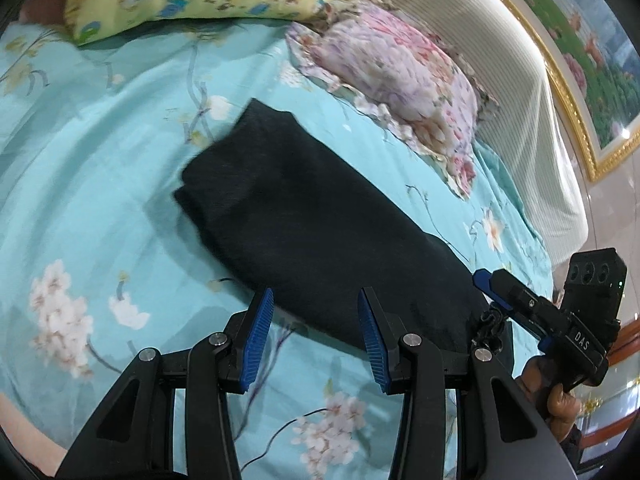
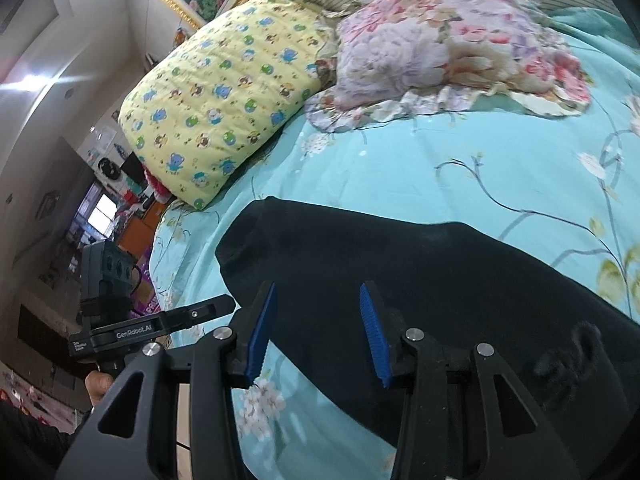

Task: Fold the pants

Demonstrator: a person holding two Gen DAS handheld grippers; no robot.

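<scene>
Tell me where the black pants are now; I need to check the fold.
The black pants lie on the turquoise floral bedsheet, just beyond both open grippers, in front of the yellow pillow and the pink floral pillow.

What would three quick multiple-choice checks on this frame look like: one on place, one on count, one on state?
1. Where do the pants lie?
A. on the bedsheet
B. on the yellow pillow
C. on the floor

2. How many pillows are at the head of the bed?
A. one
B. two
C. four

3. How are the left tongs?
A. clamped on the pants
B. clamped on a pillow
C. open, nothing between the pads

Answers:
1 A: the black pants lie flat on the turquoise flowered bedsheet.
2 B: only the yellow pillow and the pink flowered pillow show.
3 C: the left tongs show a clear gap between their blue pads, no cloth pinched.
</scene>
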